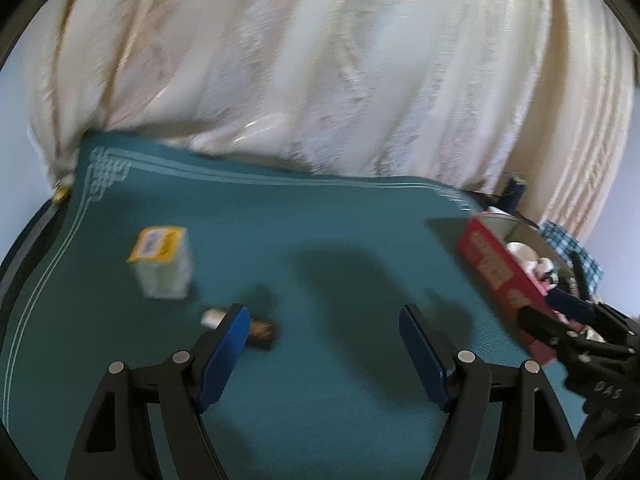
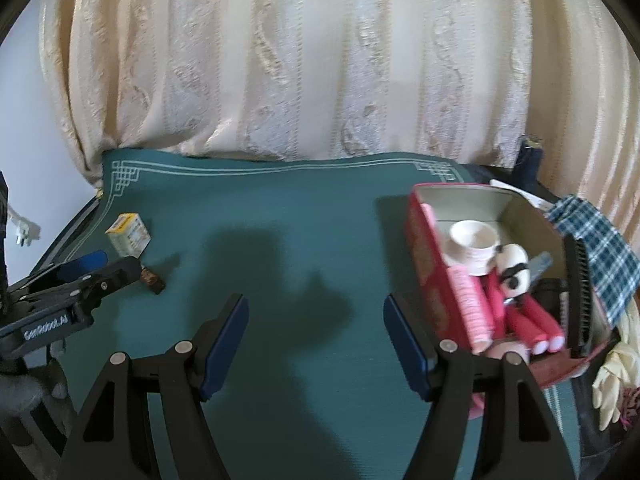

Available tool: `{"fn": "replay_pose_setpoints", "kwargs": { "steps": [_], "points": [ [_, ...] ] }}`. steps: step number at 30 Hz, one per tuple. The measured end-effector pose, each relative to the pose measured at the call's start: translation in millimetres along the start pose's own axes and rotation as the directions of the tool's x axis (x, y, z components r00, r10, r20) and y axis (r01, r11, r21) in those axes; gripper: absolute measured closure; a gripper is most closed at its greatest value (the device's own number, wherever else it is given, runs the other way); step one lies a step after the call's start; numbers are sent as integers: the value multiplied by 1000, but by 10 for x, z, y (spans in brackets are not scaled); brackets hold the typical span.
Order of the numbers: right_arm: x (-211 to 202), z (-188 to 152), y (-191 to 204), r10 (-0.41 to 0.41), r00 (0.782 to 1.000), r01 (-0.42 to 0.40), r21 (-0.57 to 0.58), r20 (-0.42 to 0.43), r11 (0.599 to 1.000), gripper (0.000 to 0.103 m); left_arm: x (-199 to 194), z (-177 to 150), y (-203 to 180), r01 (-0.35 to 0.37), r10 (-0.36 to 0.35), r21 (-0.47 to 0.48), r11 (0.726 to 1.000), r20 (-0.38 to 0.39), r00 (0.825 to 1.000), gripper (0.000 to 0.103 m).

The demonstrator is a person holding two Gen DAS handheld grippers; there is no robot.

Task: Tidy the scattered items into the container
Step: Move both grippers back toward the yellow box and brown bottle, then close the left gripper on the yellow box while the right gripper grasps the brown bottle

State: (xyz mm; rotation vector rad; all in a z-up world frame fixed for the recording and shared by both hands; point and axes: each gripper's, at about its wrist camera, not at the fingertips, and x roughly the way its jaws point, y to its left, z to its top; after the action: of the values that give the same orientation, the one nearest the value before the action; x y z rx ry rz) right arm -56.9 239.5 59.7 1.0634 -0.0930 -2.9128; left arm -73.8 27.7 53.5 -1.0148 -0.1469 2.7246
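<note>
A red box (image 2: 424,248) stands at the right of the green mat (image 2: 280,220); it holds pink rollers, a white cup and saucer, a comb and other items. It also shows in the left wrist view (image 1: 496,268). A small yellow-topped box (image 1: 162,260) stands at the mat's left, also in the right wrist view (image 2: 129,234). A small brown and white item (image 1: 260,330) lies by my left gripper's left finger, also in the right wrist view (image 2: 153,279). My left gripper (image 1: 322,328) is open and empty just above the mat. My right gripper (image 2: 314,316) is open and empty beside the red box.
A cream curtain (image 2: 320,60) hangs behind the table. A blue checked cloth (image 2: 596,240) and a pale glove (image 2: 616,376) lie right of the red box. A white plug (image 2: 24,234) sits off the mat's left edge.
</note>
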Motion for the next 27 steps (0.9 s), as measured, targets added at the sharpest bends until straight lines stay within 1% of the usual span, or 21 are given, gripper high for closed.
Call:
{"fn": "replay_pose_setpoints", "kwargs": {
  "steps": [6, 10, 13, 17, 20, 24, 27],
  "points": [
    [154, -39, 142, 40, 999, -40, 3, -37, 999, 29, 22, -26, 429, -83, 82, -40, 996, -20, 996, 24],
    [240, -79, 231, 56, 997, -56, -7, -59, 998, 29, 85, -5, 627, -94, 93, -49, 994, -34, 995, 24],
    [298, -115, 271, 66, 995, -67, -10, -77, 998, 29, 165, 78, 723, -124, 123, -36, 992, -28, 992, 24],
    [371, -144, 283, 70, 993, -71, -5, -96, 997, 29, 323, 224, 903, -131, 131, -65, 989, -12, 991, 24],
    [424, -168, 289, 71, 991, -72, -4, -111, 997, 29, 464, 310, 991, -132, 131, -83, 988, -20, 991, 24],
    [473, -194, 315, 83, 989, -84, -6, -126, 996, 29, 660, 390, 1027, -142, 140, -71, 987, -32, 990, 24],
    [507, -207, 348, 114, 982, -116, -4, -150, 993, 29, 780, 429, 1068, -137, 134, -63, 989, -39, 990, 25]
  ]
}}
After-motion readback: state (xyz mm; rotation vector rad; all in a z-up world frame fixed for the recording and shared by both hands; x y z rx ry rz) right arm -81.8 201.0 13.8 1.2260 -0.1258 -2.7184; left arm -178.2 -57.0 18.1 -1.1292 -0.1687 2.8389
